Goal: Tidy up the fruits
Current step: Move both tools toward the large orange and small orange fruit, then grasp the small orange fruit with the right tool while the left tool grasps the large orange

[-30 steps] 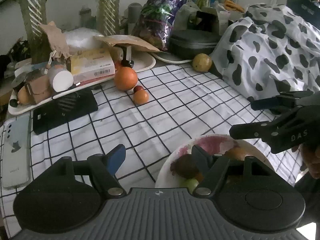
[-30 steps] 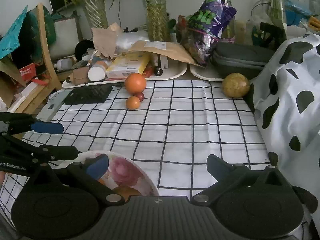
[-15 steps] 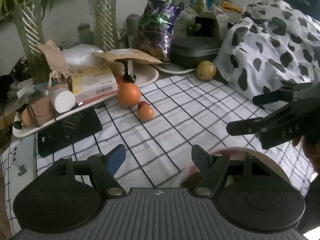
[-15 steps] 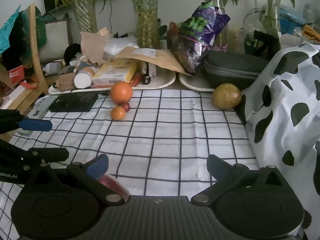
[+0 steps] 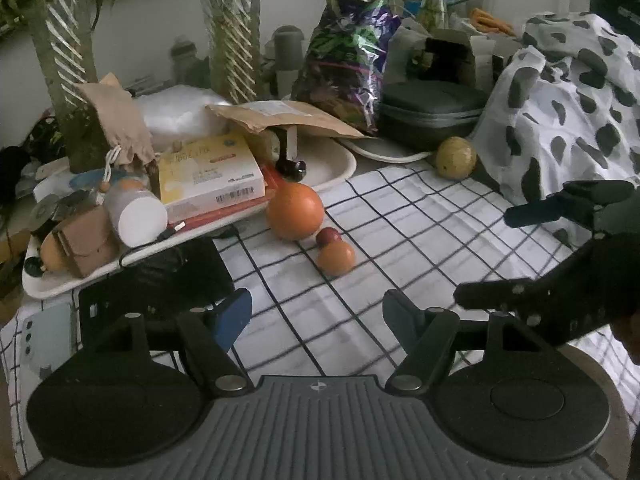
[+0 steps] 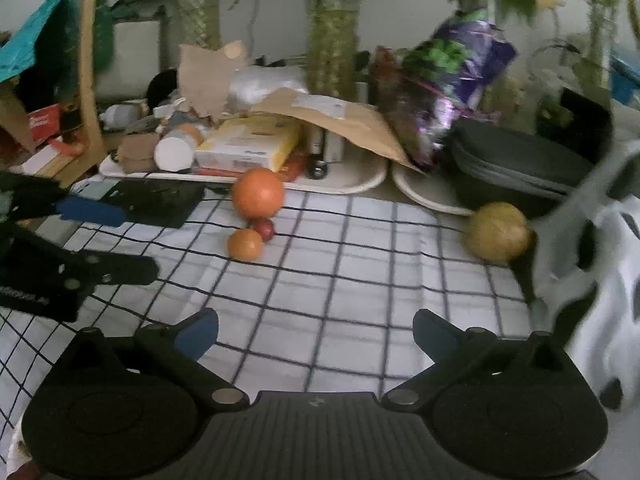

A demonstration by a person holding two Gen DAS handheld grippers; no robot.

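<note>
On the checked cloth (image 5: pixel 400 240) lie a large orange (image 5: pixel 295 211), a small red fruit (image 5: pixel 328 236) and a small orange (image 5: pixel 336 258), touching in a cluster. A yellow-brown round fruit (image 5: pixel 456 158) rests apart at the back right. My left gripper (image 5: pixel 316 310) is open and empty, short of the cluster. My right gripper (image 5: pixel 484 255) hangs open to its right. The right wrist view shows the large orange (image 6: pixel 257 193), the small orange (image 6: pixel 245 244), the yellow-brown fruit (image 6: pixel 498 232), the right gripper (image 6: pixel 314 328) open over bare cloth, and the left gripper (image 6: pixel 136 242).
A white tray (image 5: pixel 332 168) piled with boxes, a bottle and paper borders the cloth at the back. A black case (image 5: pixel 432 112), a foil bag and plant vases stand behind it. A spotted cloth (image 5: pixel 560 120) rises at the right. A phone (image 5: pixel 44 336) and a black slab (image 5: pixel 160 280) lie at the left.
Both grippers have moved forward over the cloth towards the fruits. The plate of fruit has slipped out of sight under the gripper bodies. The jaws stand as wide as before.
</note>
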